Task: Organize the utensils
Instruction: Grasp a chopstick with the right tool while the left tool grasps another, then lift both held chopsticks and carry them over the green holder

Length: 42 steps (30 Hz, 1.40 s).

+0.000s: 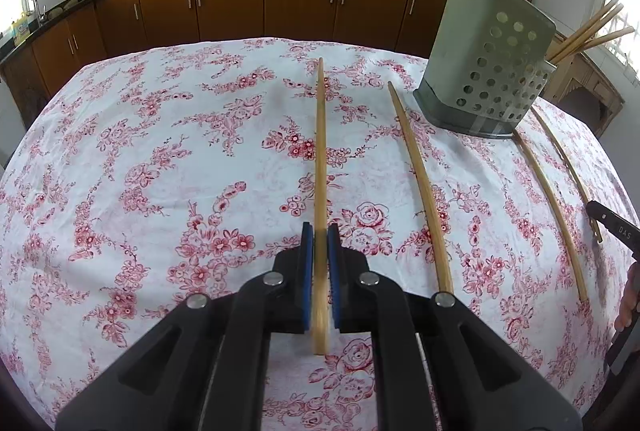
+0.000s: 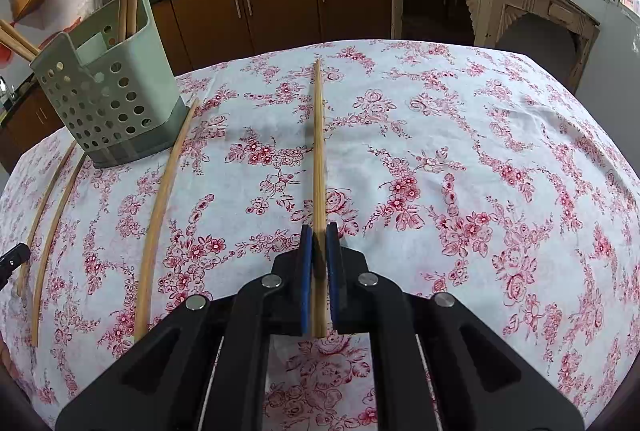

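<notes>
Each hand-held gripper is clamped on one chopstick. The left hand-held gripper [image 1: 320,231] pinches its chopstick [image 1: 320,151] near the thick end between the blue pads [image 1: 307,243], and the stick runs straight forward over the desk [image 1: 140,159]. The right hand-held gripper [image 2: 319,231] grips its own chopstick [image 2: 319,143] the same way. Holding near the butt end leaves the long tip free, which I judge suits lowering it tip-first into the chopstick holder [image 1: 486,71].

The left-held stick lies well to the left of the holder; the right-held one lies to its right, the holder [image 2: 108,99] sitting upright on the floral cloth. Several chopsticks already stand inside it, leaning out of the top.

Loose chopsticks remain beside the holder: one [image 1: 420,183] just left of its base in the left view, two more [image 1: 550,207] running out from near its base. Their ends sit close to the holder's foot, so a careless approach could knock them. Kitchen cabinets [image 1: 240,3] stand well behind the holder
</notes>
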Each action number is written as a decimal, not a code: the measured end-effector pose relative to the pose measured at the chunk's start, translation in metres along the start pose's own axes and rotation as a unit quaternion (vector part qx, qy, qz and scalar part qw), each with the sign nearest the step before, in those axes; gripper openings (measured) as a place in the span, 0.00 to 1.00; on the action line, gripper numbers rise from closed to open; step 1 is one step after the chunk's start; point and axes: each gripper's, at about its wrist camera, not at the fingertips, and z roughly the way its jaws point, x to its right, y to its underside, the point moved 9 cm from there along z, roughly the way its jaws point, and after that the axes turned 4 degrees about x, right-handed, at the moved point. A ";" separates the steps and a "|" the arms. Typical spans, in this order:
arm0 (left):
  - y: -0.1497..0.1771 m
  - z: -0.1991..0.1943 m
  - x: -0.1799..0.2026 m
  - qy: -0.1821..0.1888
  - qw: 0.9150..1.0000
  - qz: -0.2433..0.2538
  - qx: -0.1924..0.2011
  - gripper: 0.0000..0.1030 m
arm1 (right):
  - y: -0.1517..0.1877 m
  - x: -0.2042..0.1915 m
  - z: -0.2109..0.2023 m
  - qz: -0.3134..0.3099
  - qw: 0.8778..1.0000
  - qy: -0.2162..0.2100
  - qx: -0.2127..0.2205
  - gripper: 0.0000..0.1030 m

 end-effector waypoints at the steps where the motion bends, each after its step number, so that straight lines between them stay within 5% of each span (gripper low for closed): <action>1: 0.000 0.000 0.000 0.000 1.000 0.000 0.000 0.09 | 0.000 0.000 0.000 0.000 1.000 0.000 0.000 0.08; 13: 0.008 -0.009 0.008 -0.002 1.000 0.022 -0.001 0.15 | 0.002 -0.002 -0.004 -0.002 1.000 -0.002 -0.001 0.08; 21: 0.011 -0.011 0.010 -0.005 0.999 0.038 -0.006 0.08 | 0.003 0.003 -0.009 0.013 1.000 -0.015 0.006 0.07; 28: 0.001 -0.037 0.005 0.002 0.999 0.033 0.013 0.08 | -0.013 0.004 -0.045 0.004 0.998 -0.016 0.066 0.07; 42: -0.051 -0.107 0.017 0.017 0.991 0.050 0.122 0.07 | -0.060 0.003 -0.111 -0.007 0.983 -0.028 0.181 0.07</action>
